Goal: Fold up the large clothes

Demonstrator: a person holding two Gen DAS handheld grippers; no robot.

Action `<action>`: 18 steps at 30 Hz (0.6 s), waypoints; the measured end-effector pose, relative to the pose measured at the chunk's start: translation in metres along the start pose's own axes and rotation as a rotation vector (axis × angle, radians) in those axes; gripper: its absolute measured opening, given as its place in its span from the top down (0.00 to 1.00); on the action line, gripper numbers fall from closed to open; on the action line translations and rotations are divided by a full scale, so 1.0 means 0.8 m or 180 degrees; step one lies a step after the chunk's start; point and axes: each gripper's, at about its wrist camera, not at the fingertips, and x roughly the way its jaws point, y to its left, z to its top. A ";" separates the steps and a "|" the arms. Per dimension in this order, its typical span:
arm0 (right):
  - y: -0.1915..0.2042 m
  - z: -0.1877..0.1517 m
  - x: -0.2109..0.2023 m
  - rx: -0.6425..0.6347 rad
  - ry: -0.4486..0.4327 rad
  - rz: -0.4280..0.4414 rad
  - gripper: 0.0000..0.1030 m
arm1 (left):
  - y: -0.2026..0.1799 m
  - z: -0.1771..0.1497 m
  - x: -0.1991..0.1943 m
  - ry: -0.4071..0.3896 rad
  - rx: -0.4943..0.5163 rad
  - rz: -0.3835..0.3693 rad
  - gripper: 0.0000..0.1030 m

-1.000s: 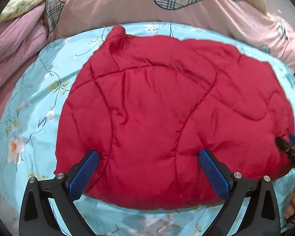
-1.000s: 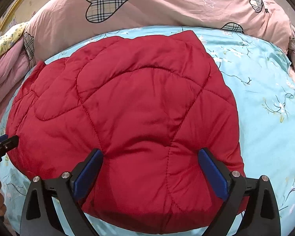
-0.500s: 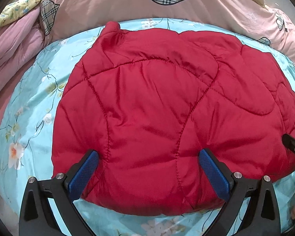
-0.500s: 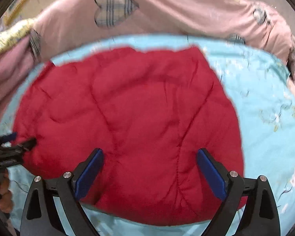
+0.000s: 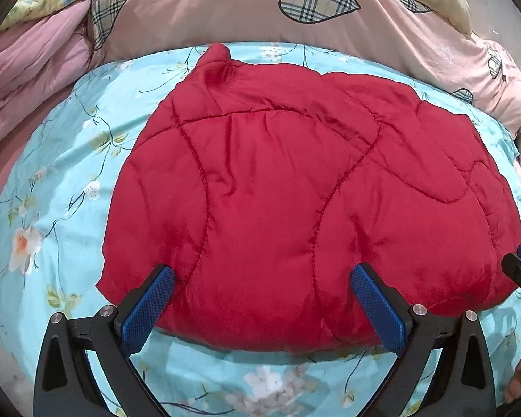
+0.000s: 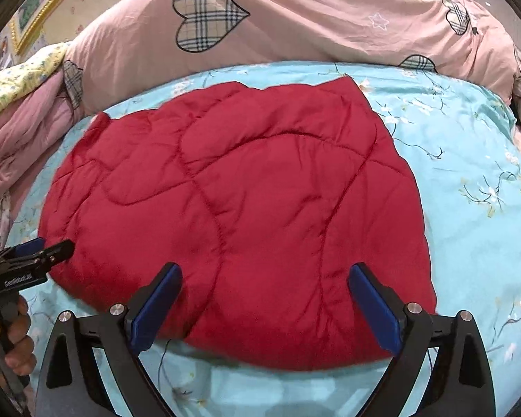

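A red quilted padded garment (image 5: 295, 201) lies folded into a rounded bundle on the light blue floral bedsheet (image 5: 62, 160). My left gripper (image 5: 260, 285) stands open above the garment's near edge, its blue pads (image 5: 149, 309) wide apart with nothing held. The same red garment (image 6: 239, 215) fills the right wrist view, where my right gripper (image 6: 264, 285) is also open over the near edge. The other gripper's tip (image 6: 34, 253) shows at the left edge of the right wrist view, beside the garment's left side.
A pink duvet with plaid hearts (image 5: 246, 10) is heaped along the far side of the bed. Folded pink and yellow bedding (image 5: 34, 41) lies at the far left. A hand (image 6: 14, 333) holds the other gripper's handle. A gold picture frame (image 6: 41, 3) hangs on the wall.
Both grippers have drawn back and risen from the garment, so it looks smaller and more sheet shows at its near edge. Both stay open and the garment has not moved.
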 end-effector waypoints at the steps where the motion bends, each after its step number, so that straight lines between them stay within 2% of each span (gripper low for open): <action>1: 0.003 0.000 -0.001 -0.0031 -0.0013 0.0006 0.06 | 0.000 0.001 0.003 0.0011 0.0013 0.0012 0.00; 6: 0.010 0.004 0.035 -0.0155 0.0169 -0.0208 0.05 | -0.004 0.006 0.023 0.0059 0.0098 0.0053 0.00; 9: 0.006 0.002 0.052 -0.0156 0.0183 -0.0238 0.03 | -0.005 0.012 0.032 0.0075 0.0148 0.0074 0.00; 14: 0.008 0.004 0.049 -0.0104 0.0161 -0.0255 0.03 | -0.012 0.017 0.026 0.0052 0.0209 0.0139 0.00; 18: 0.004 -0.002 0.023 -0.0005 0.0086 -0.0147 0.05 | -0.006 0.005 0.007 0.0063 0.0119 0.0051 0.01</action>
